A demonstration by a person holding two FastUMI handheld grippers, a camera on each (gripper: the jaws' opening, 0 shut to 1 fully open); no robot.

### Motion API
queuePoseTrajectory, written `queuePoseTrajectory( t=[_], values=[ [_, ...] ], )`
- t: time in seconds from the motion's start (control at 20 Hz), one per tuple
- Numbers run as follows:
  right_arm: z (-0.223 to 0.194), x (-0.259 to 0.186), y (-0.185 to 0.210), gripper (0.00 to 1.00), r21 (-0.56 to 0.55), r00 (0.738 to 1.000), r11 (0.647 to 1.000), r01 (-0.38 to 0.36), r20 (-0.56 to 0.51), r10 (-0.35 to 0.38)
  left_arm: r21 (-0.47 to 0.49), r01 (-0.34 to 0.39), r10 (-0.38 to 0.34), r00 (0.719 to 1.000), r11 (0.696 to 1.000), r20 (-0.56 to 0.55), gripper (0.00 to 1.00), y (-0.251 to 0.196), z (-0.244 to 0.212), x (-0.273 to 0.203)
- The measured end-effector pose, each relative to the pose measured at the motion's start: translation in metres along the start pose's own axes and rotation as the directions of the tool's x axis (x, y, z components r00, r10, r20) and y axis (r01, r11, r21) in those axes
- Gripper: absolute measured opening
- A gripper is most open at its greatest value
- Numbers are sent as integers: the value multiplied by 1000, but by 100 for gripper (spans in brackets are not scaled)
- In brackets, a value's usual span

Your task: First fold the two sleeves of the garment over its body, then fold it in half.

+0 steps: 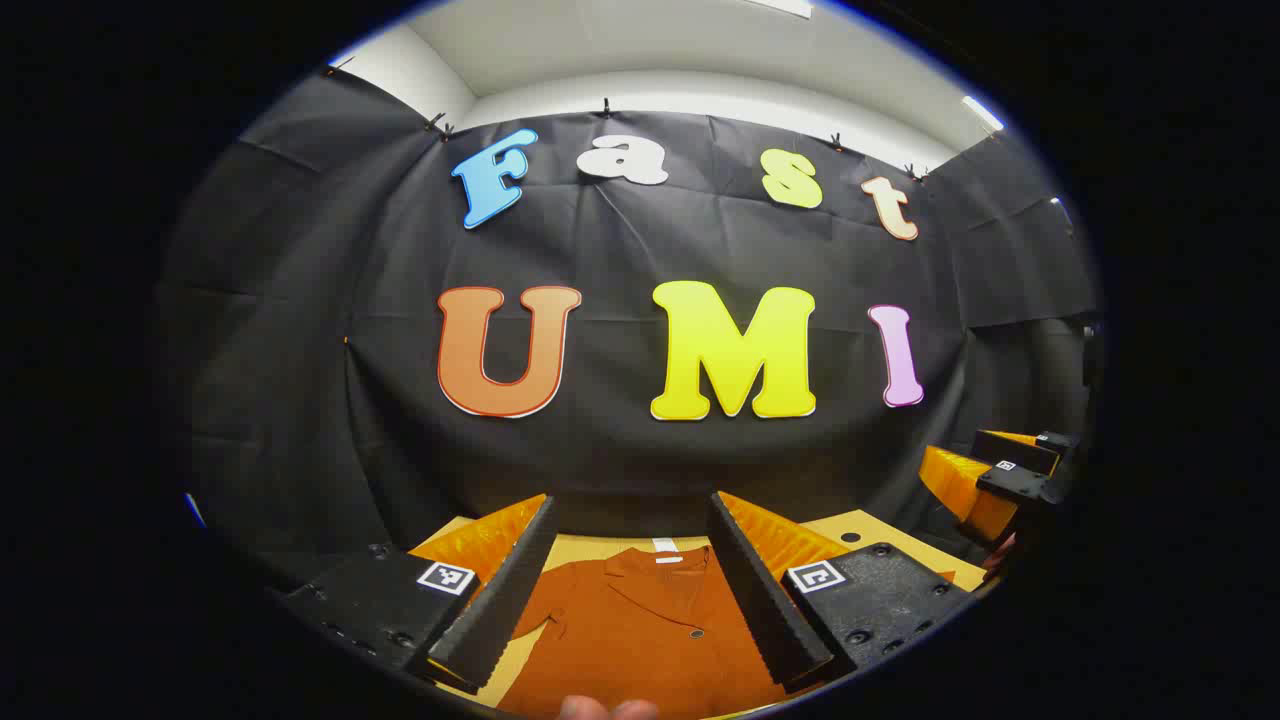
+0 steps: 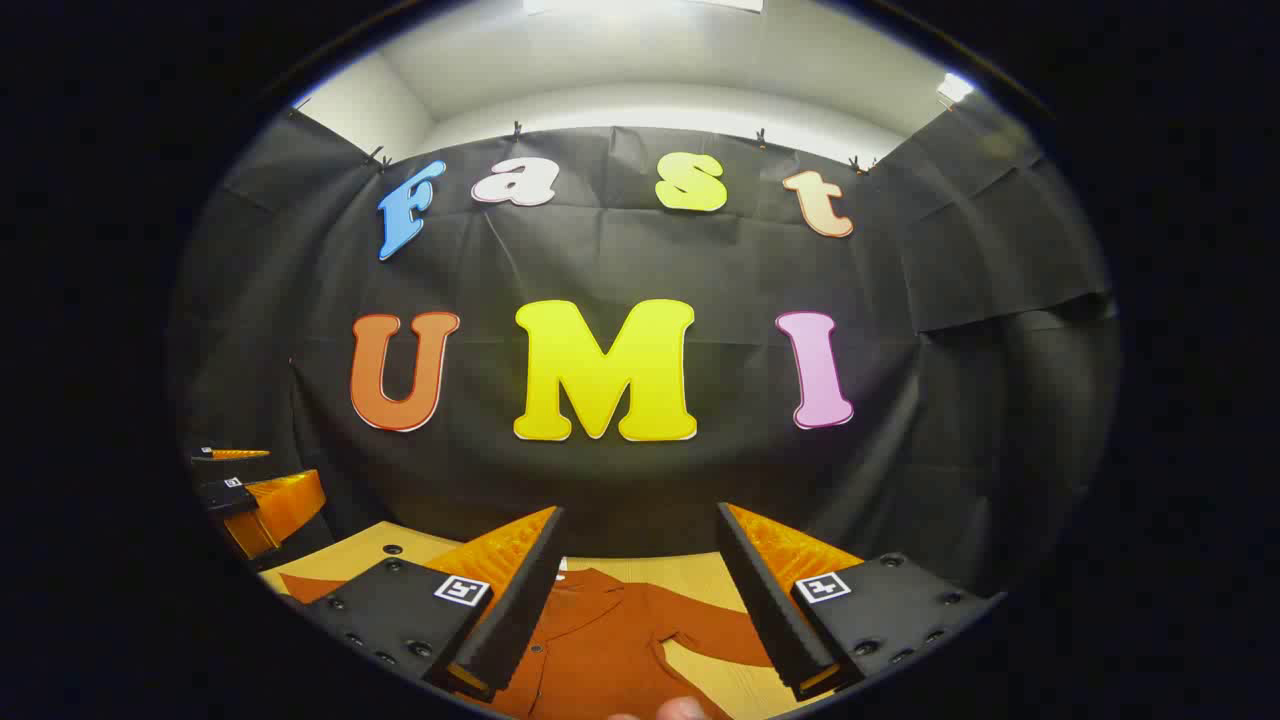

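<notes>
1. Hovering above the worktop (image 1: pixel 860 522), both claws are spread wide with nothing between them: the left claw (image 1: pixel 630 575) and the right claw (image 2: pixel 640 585) both look down over the shirt (image 1: pixel 640 630).
2. That shirt lies flat and face up, collar toward the wall at 12 o'clock, one sleeve (image 2: pixel 715 625) reaching out to 3 o'clock in the right gripper view, the other sleeve (image 1: pixel 545 605) out to 9 o'clock in the left gripper view.
3. Risk, as I judge it: the fabric looks thin, so a pinch at a cuff may gather the body layer too and drag the whole shirt askew.
4. Both claws working close could collide over the chest.
5. Writing: a small white neck tag (image 1: pixel 665 546) shows at the collar, too small to read. Square coded markers (image 1: pixel 445 577) sit on the claws; no brand legible.
</notes>
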State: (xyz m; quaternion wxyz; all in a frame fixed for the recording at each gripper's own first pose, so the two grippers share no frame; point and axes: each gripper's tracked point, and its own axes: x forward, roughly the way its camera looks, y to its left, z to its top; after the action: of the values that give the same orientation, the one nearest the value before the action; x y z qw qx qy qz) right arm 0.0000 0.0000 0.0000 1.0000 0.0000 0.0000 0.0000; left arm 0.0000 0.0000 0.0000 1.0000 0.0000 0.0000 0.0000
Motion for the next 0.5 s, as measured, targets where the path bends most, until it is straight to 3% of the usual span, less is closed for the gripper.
queuePoseTrajectory(
  t=[0.5],
  values=[
    [-1, 15, -14, 94, 10, 1000, 1000, 13, -6, -13, 19, -16, 16, 1000, 1000, 3, 97, -7, 1, 13]
  ],
)
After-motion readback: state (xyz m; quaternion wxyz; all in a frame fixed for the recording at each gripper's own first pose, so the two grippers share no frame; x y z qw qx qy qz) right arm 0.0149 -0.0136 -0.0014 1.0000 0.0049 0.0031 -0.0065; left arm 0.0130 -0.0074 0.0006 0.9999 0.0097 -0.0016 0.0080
